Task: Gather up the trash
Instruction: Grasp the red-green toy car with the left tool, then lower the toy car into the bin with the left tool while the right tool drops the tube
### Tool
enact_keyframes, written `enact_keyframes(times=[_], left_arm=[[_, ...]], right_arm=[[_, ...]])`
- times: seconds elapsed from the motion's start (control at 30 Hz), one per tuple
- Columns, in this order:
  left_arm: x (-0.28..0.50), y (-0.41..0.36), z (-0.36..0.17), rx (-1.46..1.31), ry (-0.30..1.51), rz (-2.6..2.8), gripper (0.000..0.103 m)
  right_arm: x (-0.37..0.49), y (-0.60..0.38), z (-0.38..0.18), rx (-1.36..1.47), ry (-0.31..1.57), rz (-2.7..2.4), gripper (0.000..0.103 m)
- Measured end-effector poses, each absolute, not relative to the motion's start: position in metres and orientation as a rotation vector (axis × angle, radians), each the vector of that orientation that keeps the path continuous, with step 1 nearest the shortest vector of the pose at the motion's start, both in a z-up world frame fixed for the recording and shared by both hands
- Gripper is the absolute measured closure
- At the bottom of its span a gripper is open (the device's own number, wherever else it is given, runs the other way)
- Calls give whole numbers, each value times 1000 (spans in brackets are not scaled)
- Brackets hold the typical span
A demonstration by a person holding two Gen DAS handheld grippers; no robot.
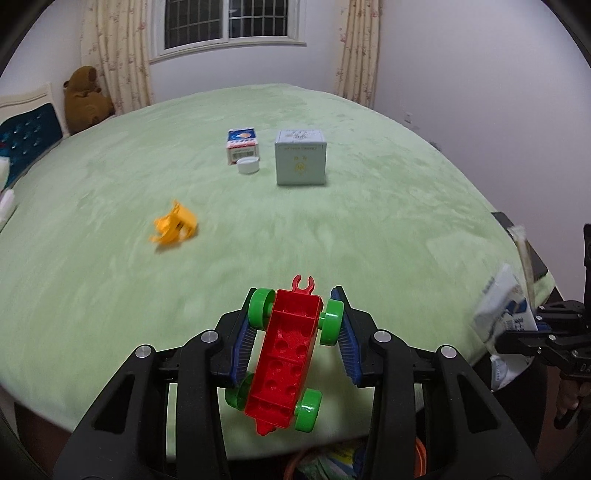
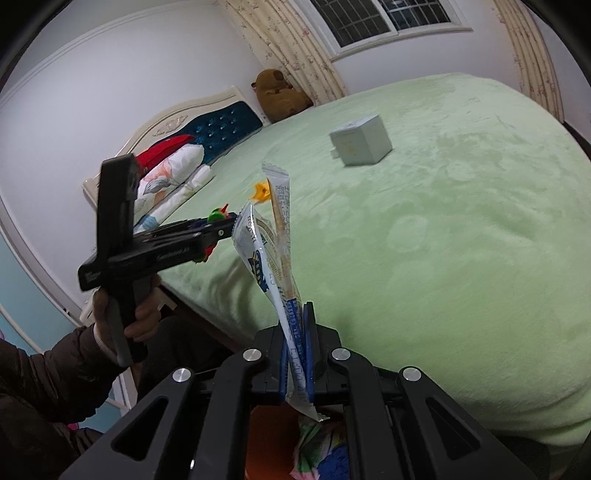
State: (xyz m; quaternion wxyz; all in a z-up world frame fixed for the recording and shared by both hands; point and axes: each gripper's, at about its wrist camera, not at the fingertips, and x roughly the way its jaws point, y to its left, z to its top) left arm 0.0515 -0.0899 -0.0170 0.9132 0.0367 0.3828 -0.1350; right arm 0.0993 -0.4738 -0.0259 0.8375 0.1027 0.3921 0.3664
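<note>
Between the left gripper's (image 1: 295, 325) blue pads, pinched: a red toy car (image 1: 288, 354) with green wheels, above the near edge of the green bed (image 1: 369, 229). Right gripper (image 2: 299, 354) pressed together on snack wrappers (image 2: 273, 251). Beyond lay an orange toy (image 1: 173, 225), blurred, a small carton (image 1: 242, 146), a white cap (image 1: 248, 165) and a pale box (image 1: 301, 157). Curtained window (image 1: 231, 22) behind.

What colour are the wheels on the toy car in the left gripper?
Green, on a red body. The toy car shows best in the left wrist view.
</note>
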Motion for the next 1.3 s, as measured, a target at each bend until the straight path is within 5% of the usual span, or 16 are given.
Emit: enact_keyframes(times=[0.27, 0.6, 1.3], left_arm=[[-15, -94, -25, 124, 777, -272, 64], [-58, -88, -87, 135, 992, -289, 64], [-38, -109, -200, 212, 1426, -283, 64]], right_arm=[[67, -457, -42, 152, 924, 811, 96], [33, -433, -89, 82, 1140, 813, 96], [36, -401, -181, -57, 1466, 704, 96]])
